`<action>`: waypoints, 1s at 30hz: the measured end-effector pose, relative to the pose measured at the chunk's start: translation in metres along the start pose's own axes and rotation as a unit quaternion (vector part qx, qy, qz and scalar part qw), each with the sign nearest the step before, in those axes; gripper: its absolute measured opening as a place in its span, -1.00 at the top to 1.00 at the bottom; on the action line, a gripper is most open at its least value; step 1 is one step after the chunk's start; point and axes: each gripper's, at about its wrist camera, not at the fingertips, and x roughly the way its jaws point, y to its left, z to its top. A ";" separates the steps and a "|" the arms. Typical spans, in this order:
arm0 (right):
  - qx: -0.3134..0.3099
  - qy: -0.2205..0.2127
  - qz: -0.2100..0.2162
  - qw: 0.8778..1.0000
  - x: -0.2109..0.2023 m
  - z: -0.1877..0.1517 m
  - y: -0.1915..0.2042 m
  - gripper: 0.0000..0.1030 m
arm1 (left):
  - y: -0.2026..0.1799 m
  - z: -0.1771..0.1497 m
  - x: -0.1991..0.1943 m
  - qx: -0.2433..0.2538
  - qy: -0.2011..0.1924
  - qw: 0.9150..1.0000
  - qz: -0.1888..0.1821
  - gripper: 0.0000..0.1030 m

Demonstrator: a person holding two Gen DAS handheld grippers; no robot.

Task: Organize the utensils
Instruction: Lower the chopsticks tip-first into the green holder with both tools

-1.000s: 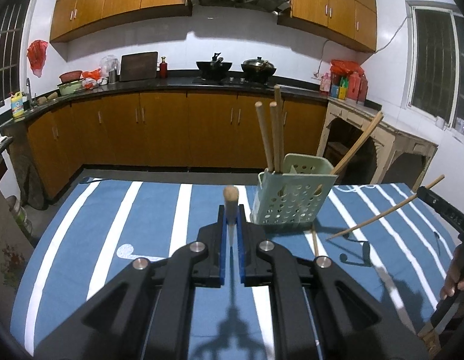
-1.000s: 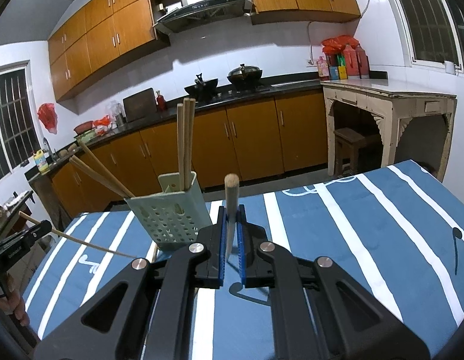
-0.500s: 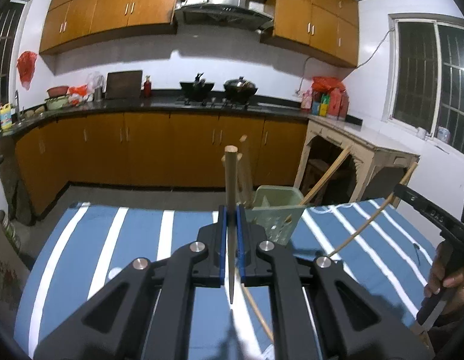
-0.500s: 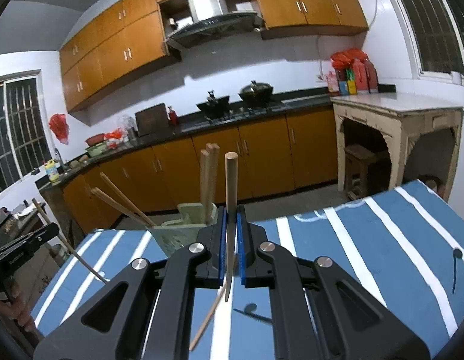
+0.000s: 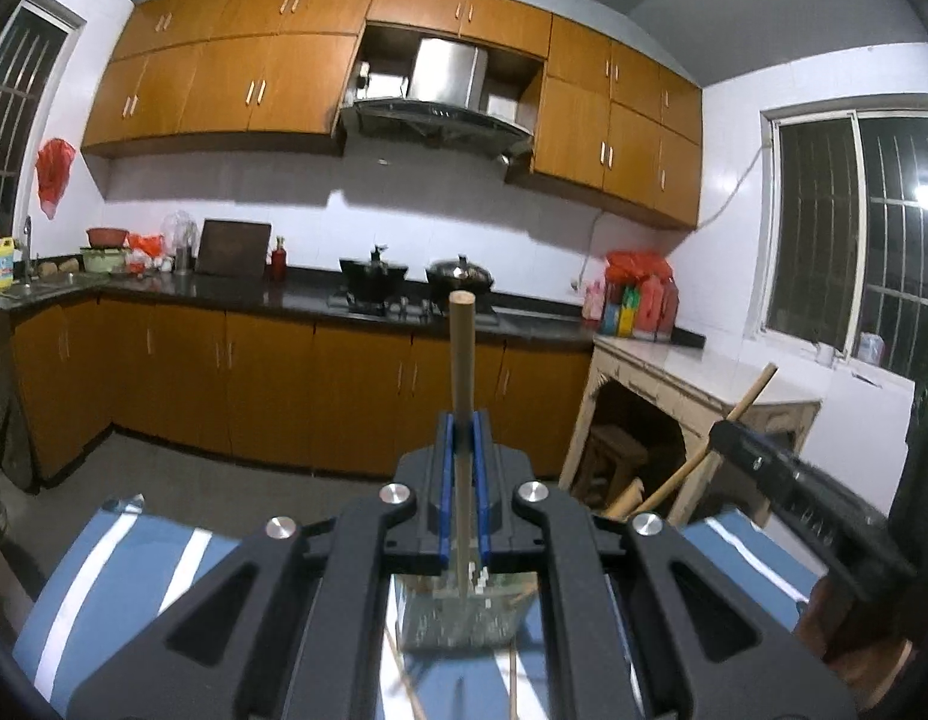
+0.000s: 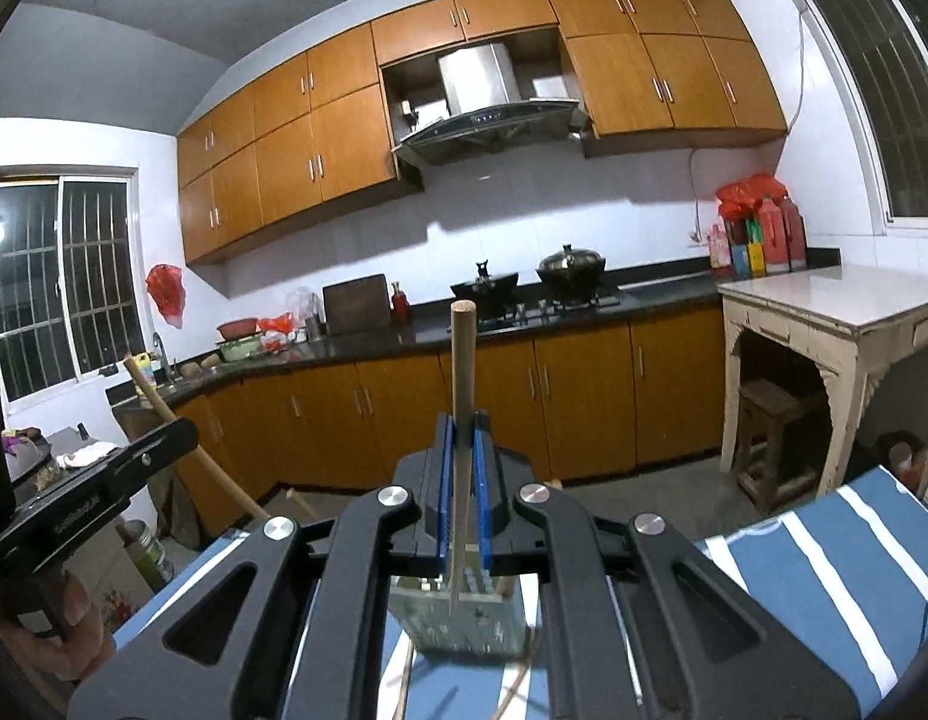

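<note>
Left wrist view: the left gripper (image 5: 462,456) has its blue fingers (image 5: 443,480) pressed together on a wooden chopstick (image 5: 462,372), held nearly upright with its blunt end toward the kitchen cabinets. Its thin tip hangs over the pale green perforated holder (image 5: 458,618), which stands on the blue-striped surface (image 5: 116,570) directly below and is largely hidden by the gripper body. At right, the right gripper (image 5: 740,441) pinches a second chopstick (image 5: 749,396), held slanted. Two more sticks lean out of the holder's edges.

Right wrist view: the right gripper (image 6: 462,456) has its fingers (image 6: 482,480) closed on its own chopstick (image 6: 462,372), tip poised above the same holder (image 6: 464,618) on the surface (image 6: 824,570). At left, the left gripper (image 6: 155,441) and a hand (image 6: 56,642) appear, with its stick (image 6: 158,402) rising behind.

Risk: both tips converge on one narrow opening, so the sticks could cross or strike the rim. The holder looks light; a sideways push could tip it and spill the sticks already inside. Because each grip sits mid-shaft, a bump at the tip could also pivot the stick between the fingers.
</note>
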 end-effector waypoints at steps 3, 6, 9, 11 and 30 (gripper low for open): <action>0.001 -0.006 -0.004 1.000 0.011 0.002 -0.001 0.86 | -0.003 0.006 0.015 -0.001 -0.011 1.000 0.012 0.86; 0.000 -0.014 -0.011 1.000 0.020 0.002 -0.001 0.86 | -0.004 0.008 0.028 -0.002 -0.015 1.000 0.024 0.86; 0.002 -0.009 -0.017 1.000 0.032 -0.006 -0.004 0.86 | -0.002 0.005 0.044 -0.002 -0.005 1.000 0.030 0.86; 0.002 0.000 -0.019 1.000 0.039 -0.011 -0.005 0.86 | 0.001 -0.002 0.054 -0.004 0.006 0.999 0.032 0.86; 0.014 0.083 -0.025 0.996 0.074 -0.049 -0.008 0.84 | 0.022 -0.043 0.093 -0.018 0.082 0.995 0.048 0.85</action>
